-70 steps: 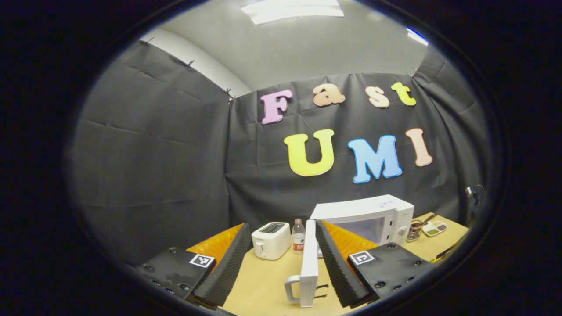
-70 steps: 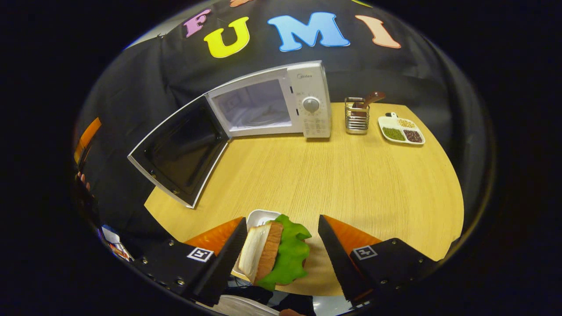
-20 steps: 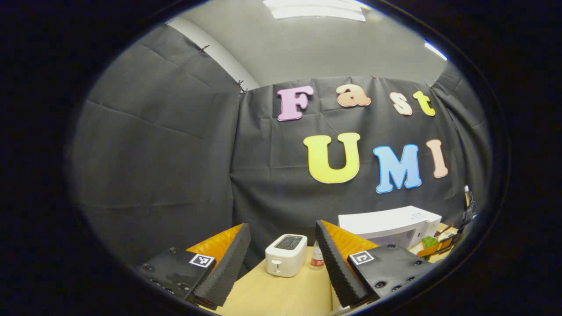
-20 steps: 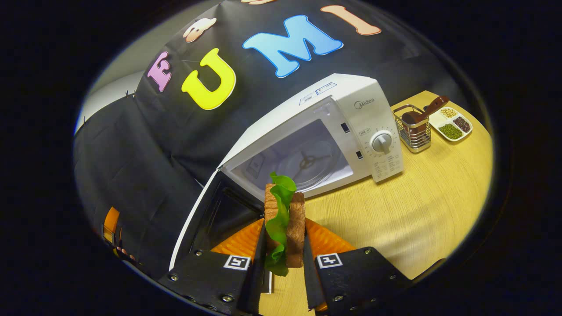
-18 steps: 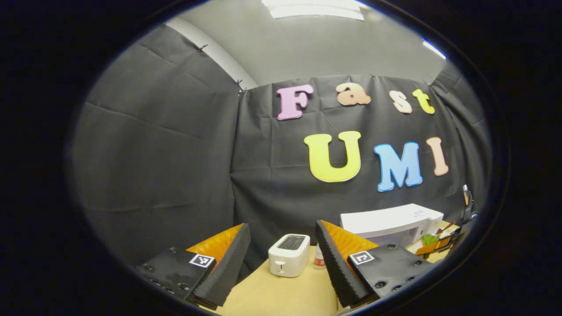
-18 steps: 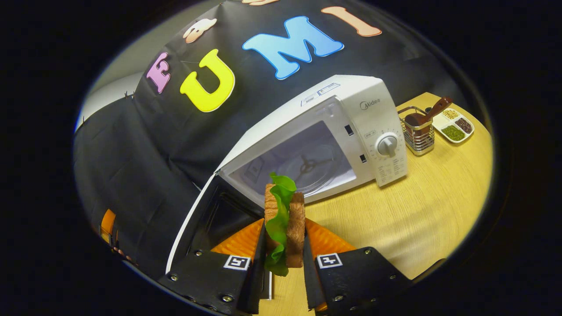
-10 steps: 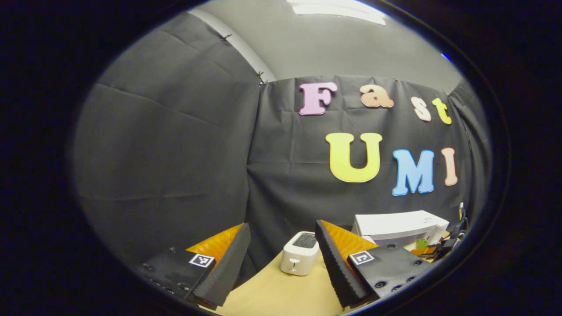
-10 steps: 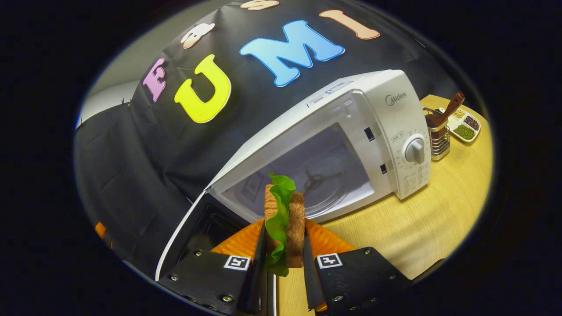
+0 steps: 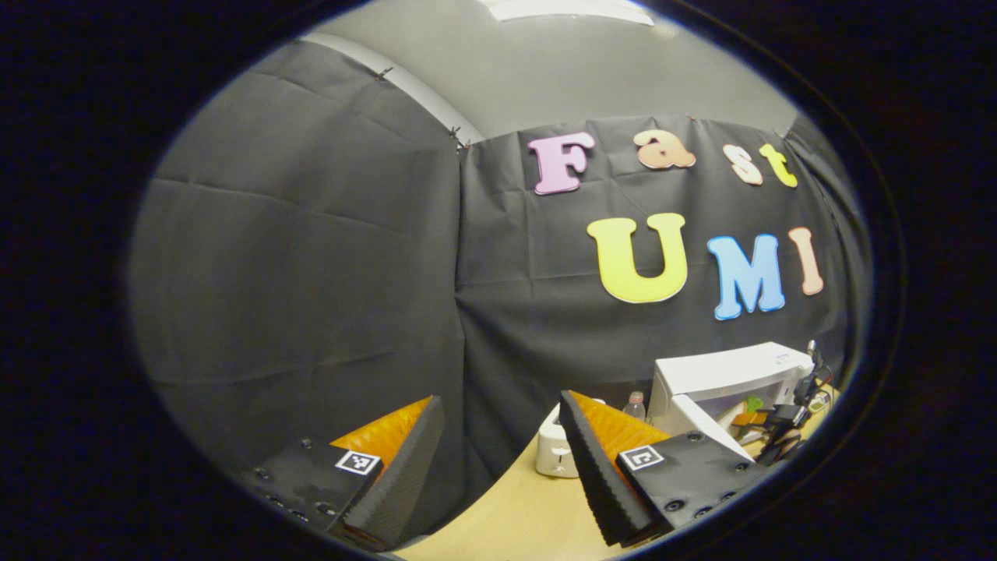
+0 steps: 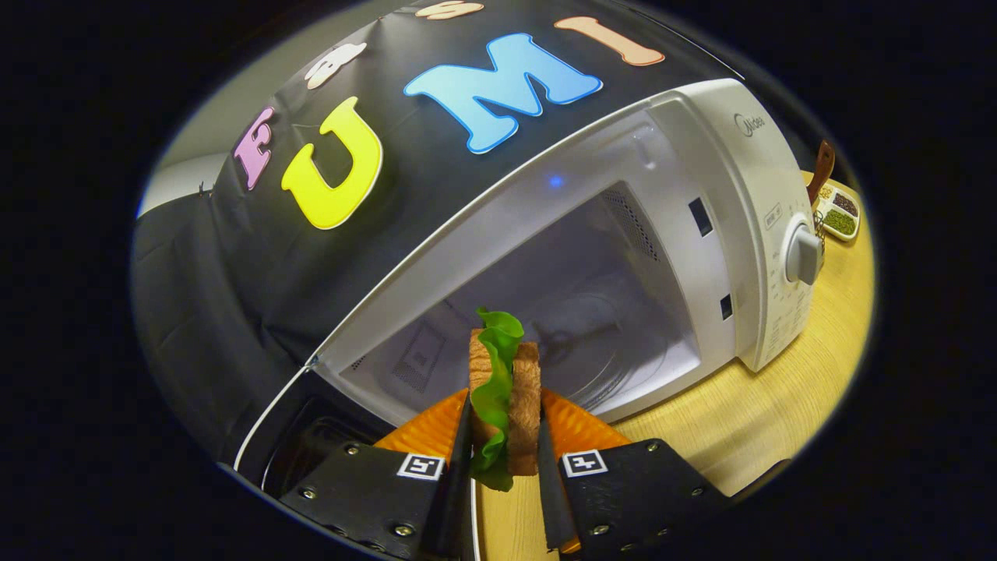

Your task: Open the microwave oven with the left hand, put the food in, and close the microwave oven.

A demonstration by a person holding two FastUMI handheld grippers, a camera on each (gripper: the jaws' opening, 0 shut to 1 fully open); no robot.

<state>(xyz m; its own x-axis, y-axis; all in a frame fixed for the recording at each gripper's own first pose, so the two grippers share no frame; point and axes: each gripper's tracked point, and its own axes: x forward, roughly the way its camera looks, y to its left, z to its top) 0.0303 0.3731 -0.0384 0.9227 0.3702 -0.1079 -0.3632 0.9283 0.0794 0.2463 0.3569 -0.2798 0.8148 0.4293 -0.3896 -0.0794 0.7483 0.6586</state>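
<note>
**Sandwich at oven mouth, door open**

Right gripper [image 10: 502, 436] clamped on sandwich [image 10: 505, 397], both fingers pressing its sides; sandwich held upright on edge, lettuce sticking out top and bottom; sits just in front of microwave [image 10: 623, 257] opening, low in the cavity mouth; turntable visible inside behind it; door [image 10: 304, 436] swung wide to the left, lower left of right gripper view; dial [image 10: 802, 255] on panel at right; table [image 10: 763, 421] under oven; dish of beans [image 10: 840, 214] far right edge, well apart from oven.

Left gripper [image 9: 494, 460] spread wide, nothing between fingers; held off to the side, facing booth wall; toaster [image 9: 554, 452] on table [image 9: 514, 518] partly behind one finger; bottle [image 9: 635, 405] just beside toaster; microwave [image 9: 732, 374] further right, with sandwich and right gripper [image 9: 767, 421] small at its front.
</note>
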